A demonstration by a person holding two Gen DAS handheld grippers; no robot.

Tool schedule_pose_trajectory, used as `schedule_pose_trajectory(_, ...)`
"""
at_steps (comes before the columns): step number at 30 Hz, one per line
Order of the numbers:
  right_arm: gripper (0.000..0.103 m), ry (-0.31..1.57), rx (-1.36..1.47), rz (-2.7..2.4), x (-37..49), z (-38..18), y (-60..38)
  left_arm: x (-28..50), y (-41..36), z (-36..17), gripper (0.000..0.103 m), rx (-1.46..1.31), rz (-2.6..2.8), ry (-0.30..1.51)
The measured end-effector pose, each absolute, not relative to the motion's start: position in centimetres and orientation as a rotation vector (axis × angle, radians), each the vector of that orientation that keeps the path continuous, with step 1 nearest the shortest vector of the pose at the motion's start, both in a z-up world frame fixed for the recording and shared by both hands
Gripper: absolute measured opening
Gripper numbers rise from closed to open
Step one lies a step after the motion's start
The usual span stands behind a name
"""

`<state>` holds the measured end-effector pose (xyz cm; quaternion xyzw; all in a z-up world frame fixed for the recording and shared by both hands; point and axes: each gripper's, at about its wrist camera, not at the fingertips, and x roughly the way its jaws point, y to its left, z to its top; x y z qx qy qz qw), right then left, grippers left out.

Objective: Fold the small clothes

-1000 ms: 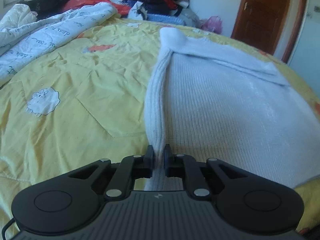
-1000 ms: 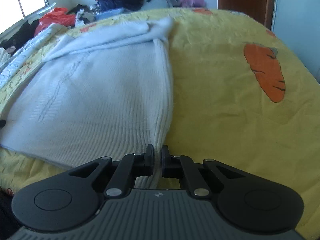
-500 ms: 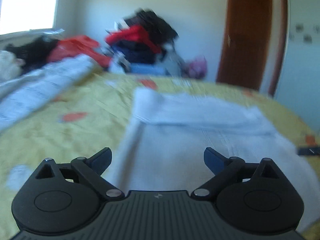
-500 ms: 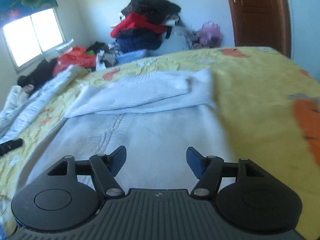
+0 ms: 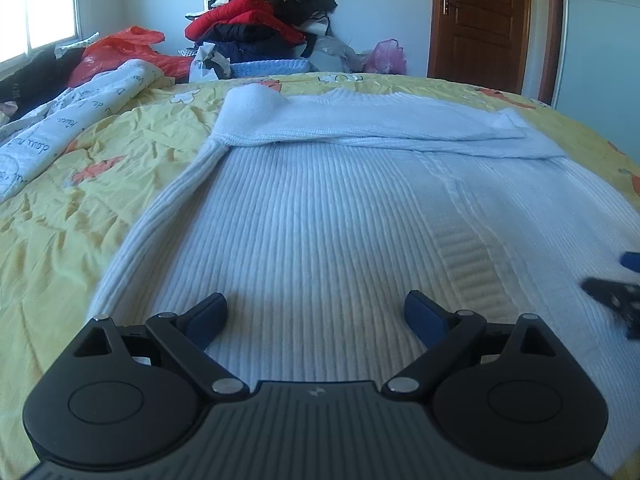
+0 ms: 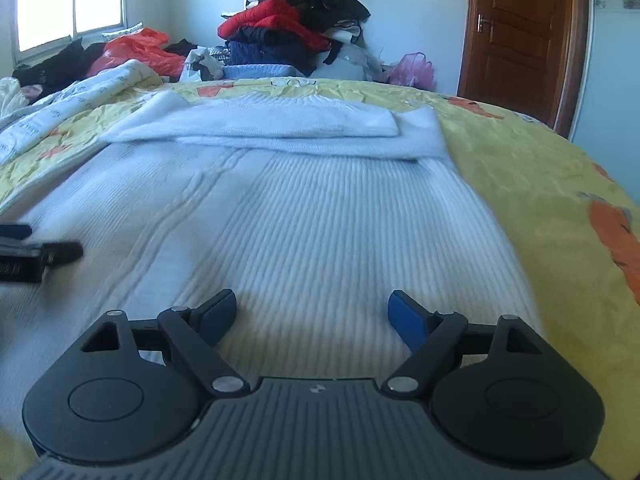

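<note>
A pale blue ribbed knit sweater lies flat on the yellow bedspread, its sleeves folded across the far end. It also shows in the right wrist view. My left gripper is open and empty just above the sweater's near hem, left of centre. My right gripper is open and empty above the near hem, right of centre. The right gripper shows at the right edge of the left wrist view; the left gripper shows at the left edge of the right wrist view.
A white printed quilt lies bunched at the left. A pile of red and dark clothes and an orange bag stand beyond the bed. A brown door is at the back right. The bedspread carries orange carrot prints.
Both grippers were shut on the sweater's near side edges a second ago. They have let go, opened wide, and moved inward over the near hem.
</note>
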<state>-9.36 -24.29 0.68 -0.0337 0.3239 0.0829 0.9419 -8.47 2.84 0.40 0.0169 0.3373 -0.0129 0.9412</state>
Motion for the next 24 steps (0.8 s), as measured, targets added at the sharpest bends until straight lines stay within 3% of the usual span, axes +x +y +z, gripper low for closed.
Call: schedule_pose_trajectory(24, 0.097, 0.687, -0.087, 0.183, -17.1, 0.6, -25.5, -15.1, 3.1, 0.7, 0.097, 0.036, -0.028, 0.696)
